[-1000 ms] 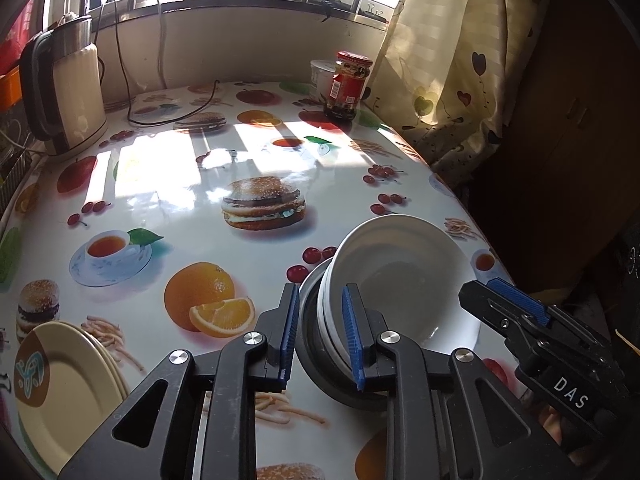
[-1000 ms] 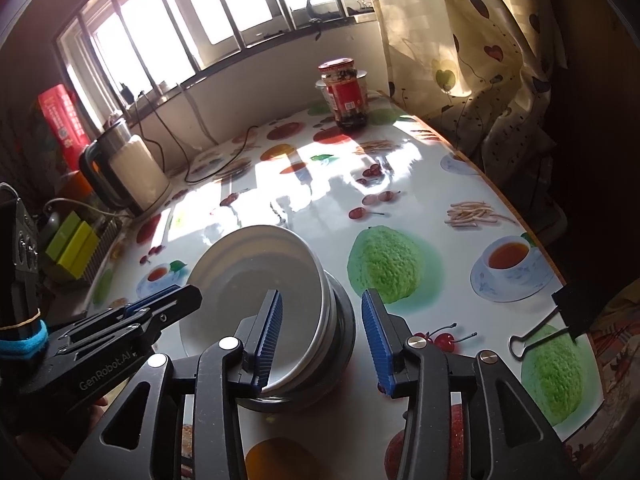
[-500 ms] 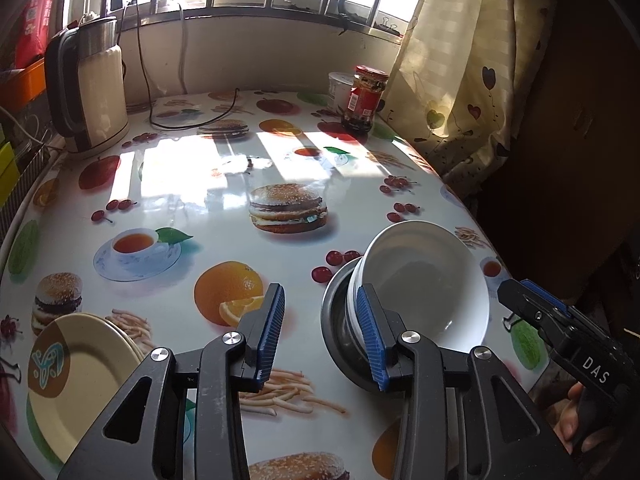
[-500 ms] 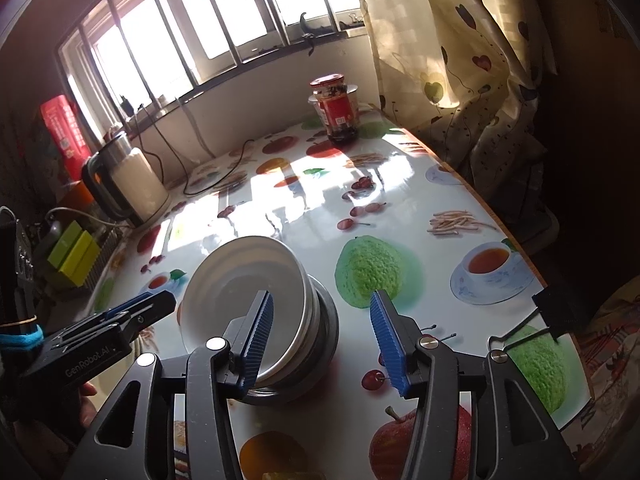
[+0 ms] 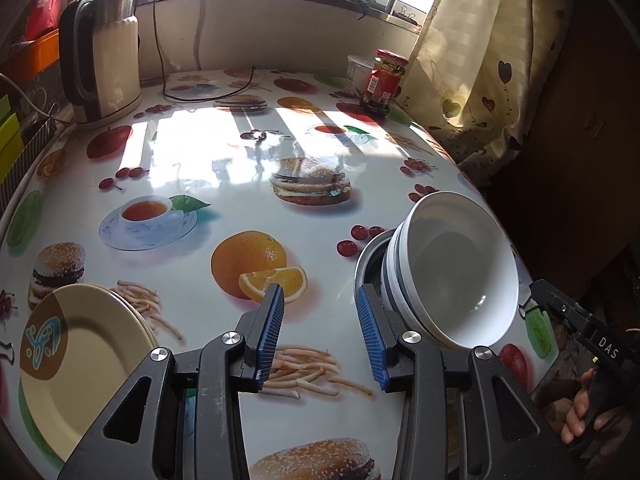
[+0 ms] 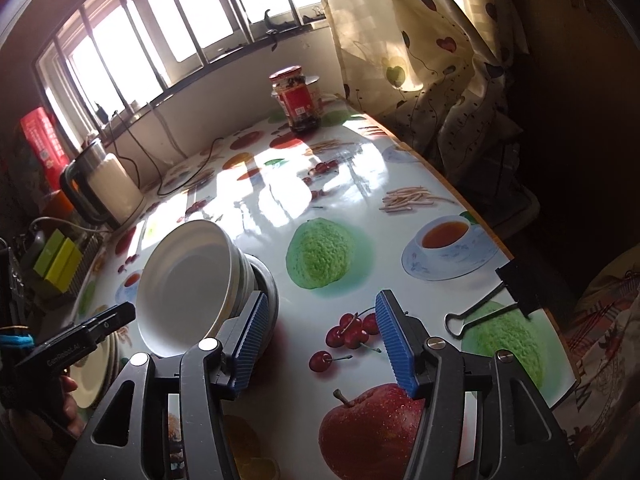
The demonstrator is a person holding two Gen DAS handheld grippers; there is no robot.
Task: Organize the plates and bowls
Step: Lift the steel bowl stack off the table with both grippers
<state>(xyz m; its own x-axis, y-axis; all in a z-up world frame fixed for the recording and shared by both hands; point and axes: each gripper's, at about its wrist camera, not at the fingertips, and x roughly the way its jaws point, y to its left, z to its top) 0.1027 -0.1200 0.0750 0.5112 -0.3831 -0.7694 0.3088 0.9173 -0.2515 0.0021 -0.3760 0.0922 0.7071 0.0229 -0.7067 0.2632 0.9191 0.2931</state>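
- Step in hand, as judged: release of the bowl stack [image 5: 452, 276] after set-down; both tools backing clear of it.
- Stack location: lower right of the left wrist view, lower left of the right wrist view, on the printed counter [image 5: 248, 152]. White bowls nested and leaning inside a grey metal bowl [image 6: 267, 280].
- Plate pile [image 5: 76, 364]: lower left of the left wrist view, well apart from the bowls; cream plates, top one with a brown and blue motif.
- Left hand-held gripper [image 5: 320, 336]: jaws partly spread, having opened within the last second, then held. Nothing between the pads; only counter print visible in the gap. Right-side finger [image 5: 370, 334] just beside the grey bowl's rim; contact not determinable.
- Right hand-held gripper [image 6: 326, 344]: jaws spread about halfway, opening within the last half second. Gap empty, cherries print beneath. Left-side finger [image 6: 250, 334] just beside the grey bowl; contact not determinable.
- Withdraw straight back along the finger line, not sideways, to avoid catching a rim.
- Confirm the leaning white bowls settle before leaving; tilt suggests a risk of sliding or tipping.
- Keep jaws spread until clear of the rim.
- Avoid the binder clip [image 6: 500, 300] at the right counter edge in the right wrist view.
- Next target, as judged: the plate pile.
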